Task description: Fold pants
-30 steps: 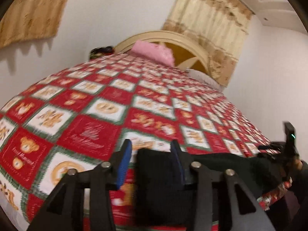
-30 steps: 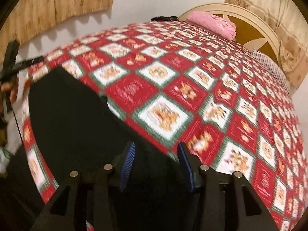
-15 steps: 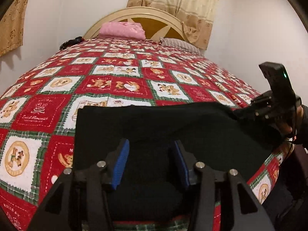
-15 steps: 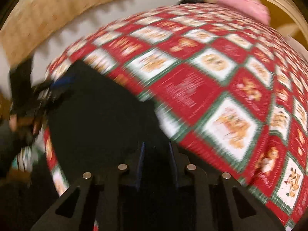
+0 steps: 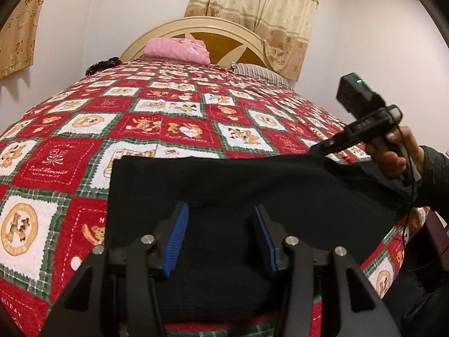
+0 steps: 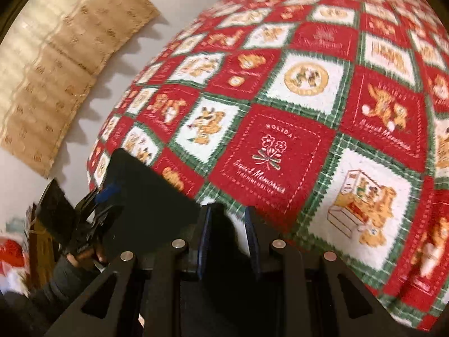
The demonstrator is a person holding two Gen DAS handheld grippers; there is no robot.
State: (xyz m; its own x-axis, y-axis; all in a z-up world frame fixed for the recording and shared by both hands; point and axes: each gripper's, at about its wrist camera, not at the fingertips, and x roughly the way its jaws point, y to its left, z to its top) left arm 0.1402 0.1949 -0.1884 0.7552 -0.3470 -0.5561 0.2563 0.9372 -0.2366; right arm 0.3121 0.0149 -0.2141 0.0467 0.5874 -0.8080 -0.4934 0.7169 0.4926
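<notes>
Right wrist view motion-blurred, black pants [image 6: 151,196] cut off at bottom edge, right tool [image 6: 227,238] grip unclear

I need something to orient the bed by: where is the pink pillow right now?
In the left wrist view the pink pillow lies at the far end of the bed, against the cream headboard, left of the striped pillow.

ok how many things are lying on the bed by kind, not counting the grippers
black pants: 1
pink pillow: 1
striped pillow: 1
dark bundle by the headboard, too small to identify: 1
red patchwork bedspread: 1
total: 5
</notes>
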